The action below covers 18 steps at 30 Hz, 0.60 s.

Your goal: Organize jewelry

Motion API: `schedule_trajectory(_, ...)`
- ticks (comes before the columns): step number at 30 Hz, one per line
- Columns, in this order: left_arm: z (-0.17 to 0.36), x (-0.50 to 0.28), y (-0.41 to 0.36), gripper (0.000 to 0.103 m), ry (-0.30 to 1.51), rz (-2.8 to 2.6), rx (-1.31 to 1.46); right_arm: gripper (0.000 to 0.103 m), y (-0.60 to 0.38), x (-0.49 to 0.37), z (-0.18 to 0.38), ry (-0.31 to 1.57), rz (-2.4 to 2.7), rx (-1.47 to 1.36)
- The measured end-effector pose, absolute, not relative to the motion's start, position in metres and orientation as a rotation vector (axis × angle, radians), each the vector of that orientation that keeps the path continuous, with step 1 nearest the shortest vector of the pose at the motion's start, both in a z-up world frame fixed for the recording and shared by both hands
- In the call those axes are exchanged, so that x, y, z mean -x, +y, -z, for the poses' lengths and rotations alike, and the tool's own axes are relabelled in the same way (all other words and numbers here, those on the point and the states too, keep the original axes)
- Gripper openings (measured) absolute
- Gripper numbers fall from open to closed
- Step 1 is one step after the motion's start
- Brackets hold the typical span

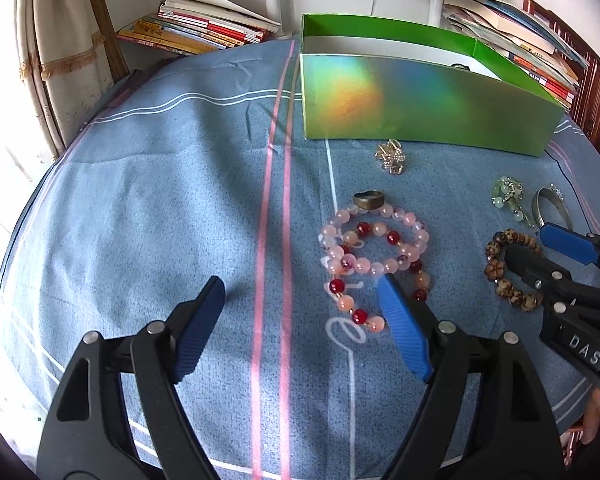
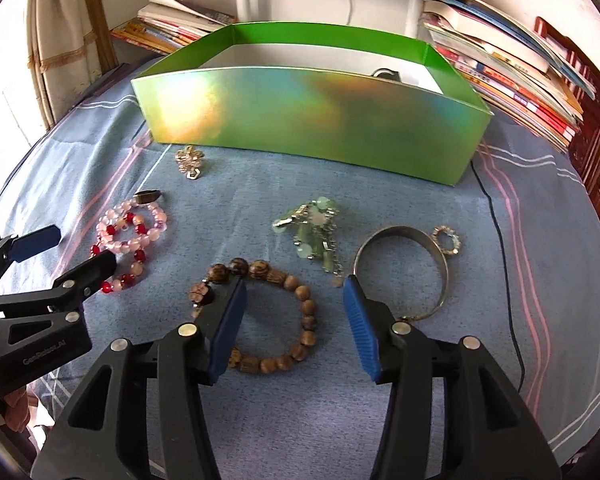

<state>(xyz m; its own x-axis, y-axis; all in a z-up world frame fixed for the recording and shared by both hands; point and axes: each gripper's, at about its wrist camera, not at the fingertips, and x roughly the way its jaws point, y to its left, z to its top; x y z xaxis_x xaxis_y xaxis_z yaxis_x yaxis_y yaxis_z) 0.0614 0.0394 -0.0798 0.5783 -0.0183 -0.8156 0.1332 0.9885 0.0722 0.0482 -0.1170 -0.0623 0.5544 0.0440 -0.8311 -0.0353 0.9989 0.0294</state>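
Most jewelry is still on the blue cloth (image 2: 400,216); the green box (image 2: 300,120) holds one dark item, unclear. My right gripper (image 2: 294,320) is open over the wooden bead bracelet (image 2: 300,304); my left gripper (image 1: 304,320) is open beside the pink bead bracelets (image 1: 374,248).

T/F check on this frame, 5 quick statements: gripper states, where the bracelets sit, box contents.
1. Both grippers are open. True: the left gripper and right gripper each show a wide gap and hold nothing.
2. The wooden bead bracelet is inside the green box. False: it lies on the blue cloth, in front of the box.
3. The silver bangle lies right of the wooden bracelet. True.
4. The pink bead bracelet is gripped by the left gripper. False: it lies loose on the cloth.
5. The box is closed with a lid. False: its top is open.
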Motion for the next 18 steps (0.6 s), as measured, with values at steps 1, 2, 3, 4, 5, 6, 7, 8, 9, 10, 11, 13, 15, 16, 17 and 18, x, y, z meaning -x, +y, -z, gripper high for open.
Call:
schedule_trajectory(1,0.080,-0.061,0.040,0.078,0.953,0.089,-0.124,0.044,-0.119,-0.047,0.062,0.980,-0.042,-0.013)
schedule_trajectory(2,0.080,-0.060,0.040,0.078,0.955,0.088,-0.117,0.037,-0.121,-0.046,0.062,0.978,-0.035,-0.015)
schedule_trajectory(3,0.080,-0.059,0.039,0.078,0.957,0.090,-0.113,0.034,-0.123,-0.045,0.061,0.977,-0.030,-0.022)
schedule_trajectory(4,0.080,-0.059,0.040,0.078,0.958,0.093,-0.112,0.028,-0.125,-0.045,0.061,0.977,-0.024,-0.027)
schedule_trajectory(5,0.080,-0.058,0.039,0.078,0.960,0.098,-0.111,0.024,-0.127,-0.044,0.061,0.977,-0.019,-0.030)
schedule_trajectory(6,0.080,-0.056,0.037,0.074,0.959,0.107,-0.109,0.022,-0.128,-0.043,0.061,0.977,-0.015,-0.031)
schedule_trajectory(7,0.079,-0.055,0.036,0.072,0.957,0.114,-0.110,0.019,-0.129,-0.043,0.061,0.977,-0.012,-0.033)
schedule_trajectory(8,0.079,-0.053,0.033,0.068,0.952,0.128,-0.116,0.017,-0.130,-0.042,0.061,0.977,-0.009,-0.035)
schedule_trajectory(9,0.078,-0.051,0.030,0.063,0.945,0.141,-0.126,0.017,-0.131,-0.041,0.061,0.976,-0.008,-0.036)
schedule_trajectory(10,0.078,-0.049,0.027,0.060,0.939,0.148,-0.135,0.017,-0.131,-0.040,0.061,0.975,-0.008,-0.035)
schedule_trajectory(11,0.078,-0.048,0.024,0.056,0.934,0.156,-0.145,0.017,-0.130,-0.040,0.061,0.974,-0.007,-0.032)
schedule_trajectory(13,0.078,-0.045,0.019,0.053,0.929,0.170,-0.158,0.017,-0.129,-0.039,0.061,0.974,-0.003,-0.021)
schedule_trajectory(15,0.078,-0.044,0.017,0.054,0.930,0.179,-0.157,0.017,-0.128,-0.039,0.061,0.974,0.002,-0.020)
schedule_trajectory(16,0.078,-0.044,0.017,0.055,0.930,0.180,-0.157,0.017,-0.127,-0.039,0.061,0.974,0.003,-0.020)
schedule_trajectory(17,0.078,-0.044,0.018,0.059,0.931,0.178,-0.157,0.017,-0.128,-0.039,0.061,0.974,0.003,-0.020)
schedule_trajectory(18,0.079,-0.044,0.018,0.062,0.932,0.175,-0.157,0.017,-0.128,-0.038,0.061,0.974,0.004,-0.023)
